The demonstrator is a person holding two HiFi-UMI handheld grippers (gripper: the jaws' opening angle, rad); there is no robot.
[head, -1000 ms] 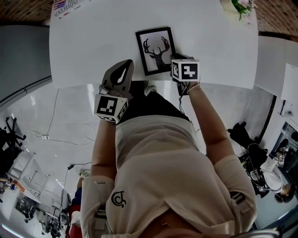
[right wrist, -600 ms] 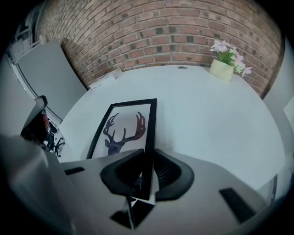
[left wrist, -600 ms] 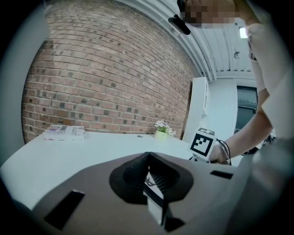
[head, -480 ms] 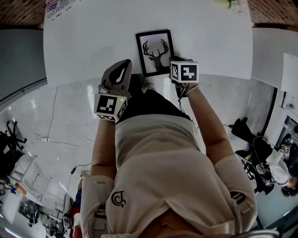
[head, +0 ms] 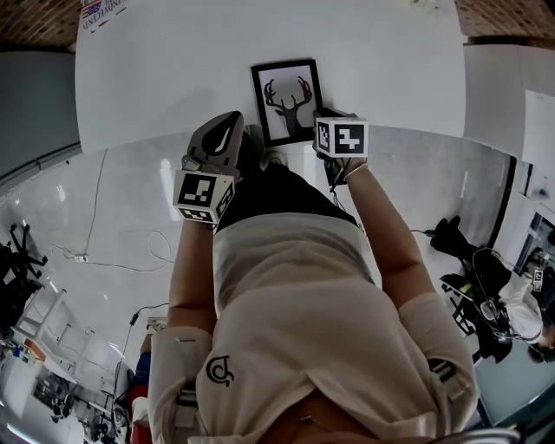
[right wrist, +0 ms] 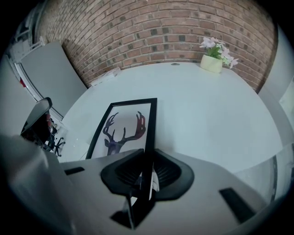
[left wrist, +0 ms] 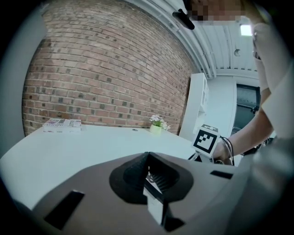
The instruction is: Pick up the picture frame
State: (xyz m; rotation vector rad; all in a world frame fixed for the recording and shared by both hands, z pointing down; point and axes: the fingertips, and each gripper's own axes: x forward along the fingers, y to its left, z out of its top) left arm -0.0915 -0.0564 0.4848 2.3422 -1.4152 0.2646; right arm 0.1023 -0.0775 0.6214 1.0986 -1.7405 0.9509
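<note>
The picture frame (head: 286,97), black-edged with a deer-antler print, lies on the white table (head: 173,69) with its near end at the table's front edge. My right gripper (head: 332,130) is shut on the frame's right border. In the right gripper view that border (right wrist: 150,124) runs straight in between the jaws of the right gripper (right wrist: 146,173). My left gripper (head: 231,130) hangs shut and empty just left of the frame, at the table's front edge. In the left gripper view the left gripper (left wrist: 149,176) has its jaws together, and the frame is hidden.
A small pot of flowers (right wrist: 212,60) stands at the table's far side. A printed booklet (head: 102,12) lies at the far left corner. A brick wall (right wrist: 151,32) rises behind the table. Glossy floor with a cable (head: 104,251) lies below the front edge.
The frame has slid toward the table's near edge in my right gripper's hold. The left gripper has drawn back the same way, staying shut.
</note>
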